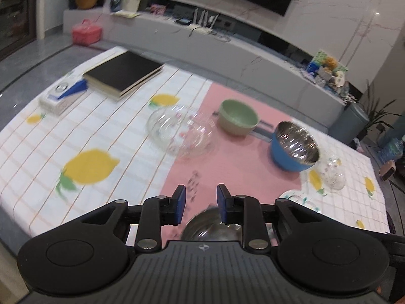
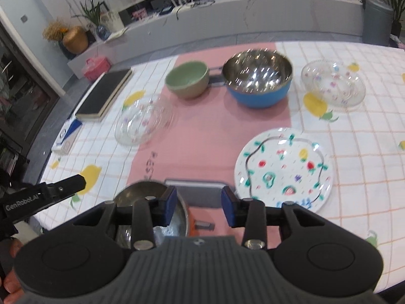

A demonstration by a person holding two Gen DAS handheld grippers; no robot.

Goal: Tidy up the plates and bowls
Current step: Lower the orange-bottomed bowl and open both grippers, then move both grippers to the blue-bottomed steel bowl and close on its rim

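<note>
Both tongs spread, nothing pinched: left tongs [image 1: 201,204], right tongs [image 2: 198,206]. Nearest, just under both, a steel bowl [image 2: 152,202] at the tabletop's [image 2: 354,131] near edge, on the pink mat [image 2: 202,131]. Looks light, stiff, slick; best taken by pinching the rim. Right of it, the painted plate [image 2: 283,169] lies flat. Probably ceramic, breakable, hard to get under; take the raised edge. Mid-left, a glass dish [image 2: 143,121]; far right, another glass dish [image 2: 332,83]. Both likely fragile and slippery, grip the rim gently. Far, the green bowl [image 2: 187,79] and the blue steel-lined bowl [image 2: 258,81], close together, contact unclear. Thick rims, easy pinch. Nothing stacked yet.
</note>
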